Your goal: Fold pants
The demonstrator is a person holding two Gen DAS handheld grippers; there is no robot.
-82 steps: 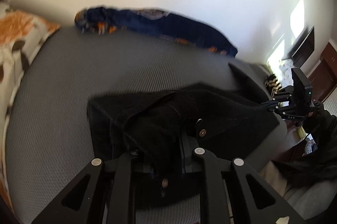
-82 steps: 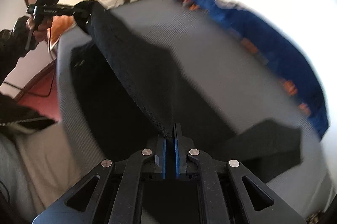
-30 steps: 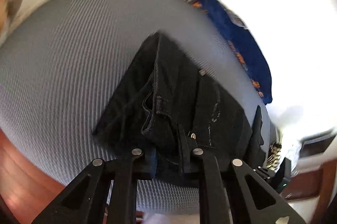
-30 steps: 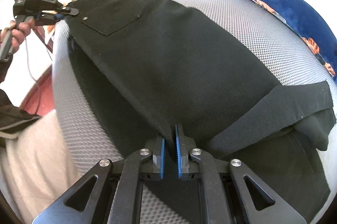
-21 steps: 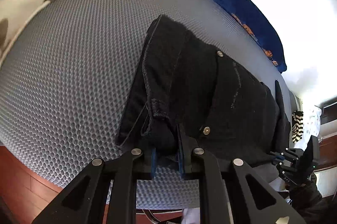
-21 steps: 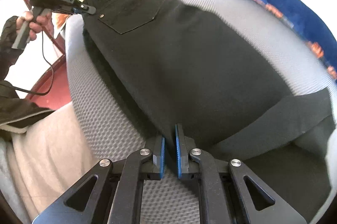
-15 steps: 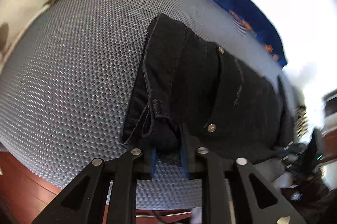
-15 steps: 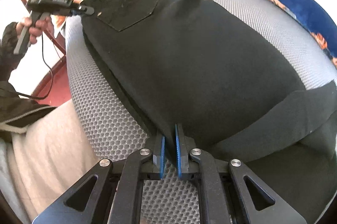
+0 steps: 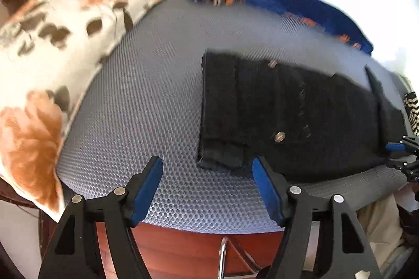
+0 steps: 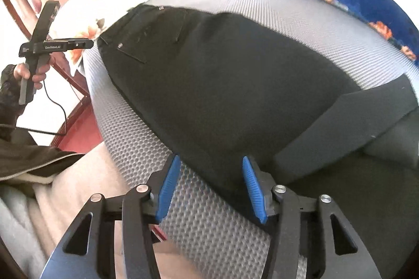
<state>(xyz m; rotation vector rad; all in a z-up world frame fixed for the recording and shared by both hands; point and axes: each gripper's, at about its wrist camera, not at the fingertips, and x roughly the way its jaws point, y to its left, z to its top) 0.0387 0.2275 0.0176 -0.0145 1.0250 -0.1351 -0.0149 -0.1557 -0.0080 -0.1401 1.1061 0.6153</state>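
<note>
Black pants (image 9: 288, 111) lie flat on the grey mesh mattress (image 9: 146, 100), folded lengthwise, waistband to the left in the left wrist view. My left gripper (image 9: 208, 165) hovers just off the waistband's near corner, its jaws opening, nothing pressed between the blue pads (image 9: 146, 184). In the right wrist view the same pants (image 10: 222, 85) stretch away with a back pocket at the far end. My right gripper (image 10: 209, 163) stands over the pants' near edge, jaws opening; the cloth lies between the pads without being pinched. The left gripper (image 10: 86, 43) shows far left there, held by a hand (image 10: 31, 74).
A white and orange floral pillow (image 9: 47, 64) lies at the mattress's left end. A blue patterned cloth (image 9: 282, 4) runs along the far edge by the white wall. The red-brown bed frame (image 9: 199, 245) shows below the near edge. The person's beige clothing (image 10: 78, 190) sits close by.
Both grippers have opened and let go of the pants, which now lie flat on the mattress. The left gripper has pulled back off the waistband corner and rolled.
</note>
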